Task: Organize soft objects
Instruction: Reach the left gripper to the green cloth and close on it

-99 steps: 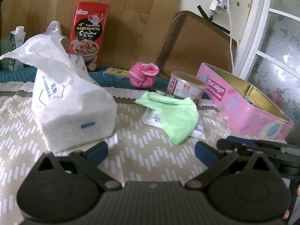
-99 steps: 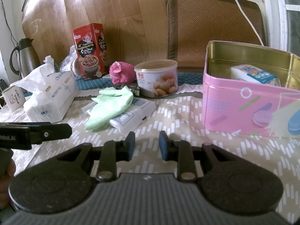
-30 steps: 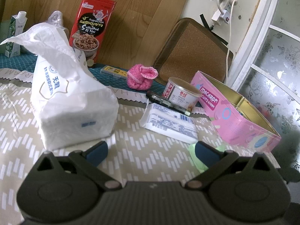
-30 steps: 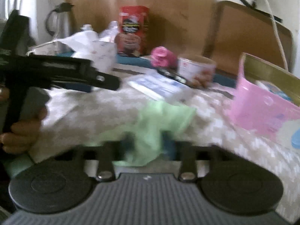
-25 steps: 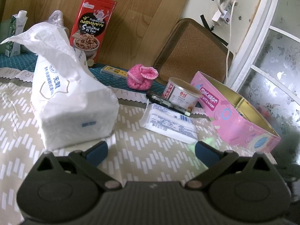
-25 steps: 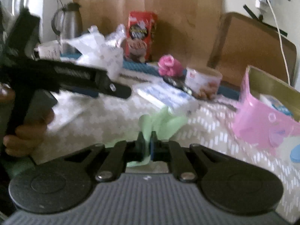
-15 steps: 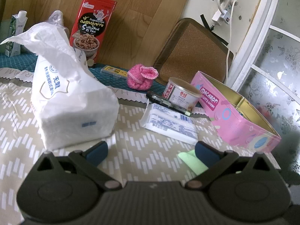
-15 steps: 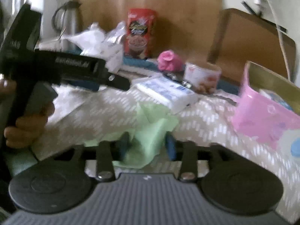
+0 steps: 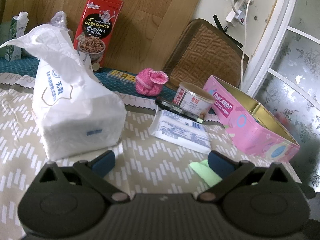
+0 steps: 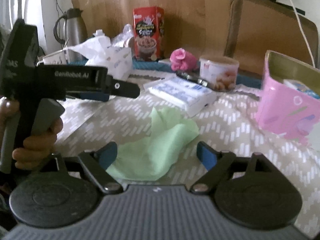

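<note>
A light green cloth lies crumpled on the patterned tablecloth. It rests between the blue pads of my right gripper, whose jaws are opening and do not press on it. A corner of the green cloth shows beside the right pad in the left wrist view. My left gripper stands open with nothing between its pads, in front of a white tissue pack. A flat pack of wipes lies ahead, and a pink knitted pouch sits further back.
An open pink macaron tin stands at the right. A round can, a red snack tin, a carton and a kettle line the back. A hand holds the left gripper's handle at the left of the right wrist view.
The right gripper was shut on the green cloth and has opened wide, letting the cloth settle on the tablecloth. The left gripper has not moved.
</note>
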The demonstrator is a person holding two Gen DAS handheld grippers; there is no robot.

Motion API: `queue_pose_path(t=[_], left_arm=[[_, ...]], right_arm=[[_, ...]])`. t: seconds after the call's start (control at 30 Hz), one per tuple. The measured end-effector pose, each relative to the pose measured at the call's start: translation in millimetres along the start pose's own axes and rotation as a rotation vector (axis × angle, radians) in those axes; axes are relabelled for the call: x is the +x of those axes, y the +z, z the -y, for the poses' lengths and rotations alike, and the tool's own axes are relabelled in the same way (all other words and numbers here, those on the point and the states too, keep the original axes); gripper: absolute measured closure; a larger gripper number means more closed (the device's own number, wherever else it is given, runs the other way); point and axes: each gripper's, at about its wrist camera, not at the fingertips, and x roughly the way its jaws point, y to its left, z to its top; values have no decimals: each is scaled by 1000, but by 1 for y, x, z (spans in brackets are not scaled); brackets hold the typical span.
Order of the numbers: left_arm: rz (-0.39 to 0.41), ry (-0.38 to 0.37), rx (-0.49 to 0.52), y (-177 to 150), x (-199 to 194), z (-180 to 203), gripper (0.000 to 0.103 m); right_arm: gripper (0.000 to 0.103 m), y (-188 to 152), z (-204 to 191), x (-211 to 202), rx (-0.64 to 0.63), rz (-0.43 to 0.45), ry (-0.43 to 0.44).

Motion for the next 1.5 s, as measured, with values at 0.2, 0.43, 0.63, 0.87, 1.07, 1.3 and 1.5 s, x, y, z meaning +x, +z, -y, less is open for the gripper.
queue_pose_path(t=[0.2, 0.43, 0.63, 0.87, 1.07, 1.3, 1.5], left_arm=[[-2, -25, -8, 0, -1, -1, 0], [3, -62, 0, 0, -5, 1, 0], [10, -125, 21, -1, -9, 5, 1], [-25, -215, 10, -1, -8, 4, 2], [-77, -291, 12, -3, -3, 8, 7], [-138, -296, 37, -7, 6, 15, 25], [-141, -284, 73, -10, 6, 20, 38]], right_arm=[[14, -1, -6, 5, -36, 3, -13], [50, -2, -9, 1, -52, 30, -8], [94, 0, -20, 2, -109, 44, -48], [94, 5, -18, 6, -77, 67, -112], [93, 5, -30, 11, -123, 58, -78], [90, 4, -44, 11, -173, 70, -19], [65, 5, -39, 12, -159, 57, -36]])
